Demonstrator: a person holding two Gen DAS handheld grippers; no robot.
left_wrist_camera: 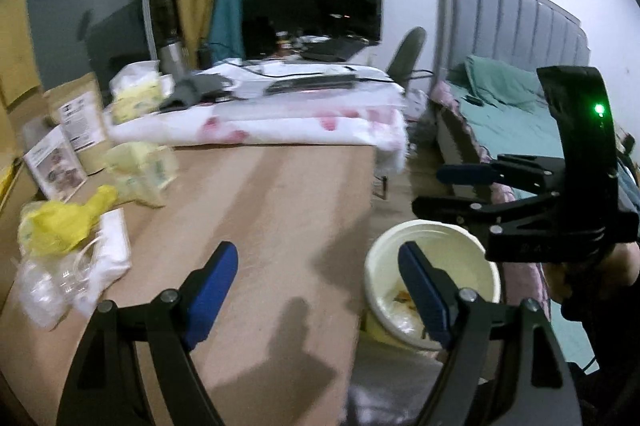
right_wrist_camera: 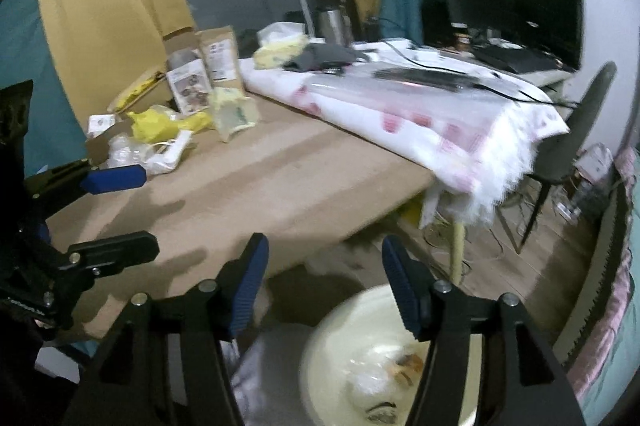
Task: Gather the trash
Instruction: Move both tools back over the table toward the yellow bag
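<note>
Trash on the table (left_wrist_camera: pixel 280 193), far left edge: crumpled yellow bag (left_wrist_camera: pixel 60 226) and clear plastic wrap (left_wrist_camera: pixel 48 286), judged light, soft, slippery, best pinched at a bunched fold; bin (left_wrist_camera: pixel 472 254) beside the table; left tongs (left_wrist_camera: pixel 316 290) and right tongs (right_wrist_camera: pixel 324 290) apart, empty.

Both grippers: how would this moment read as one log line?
left gripper open, empty | right gripper open, empty | bin beside table | yellow bag uncollected
</note>
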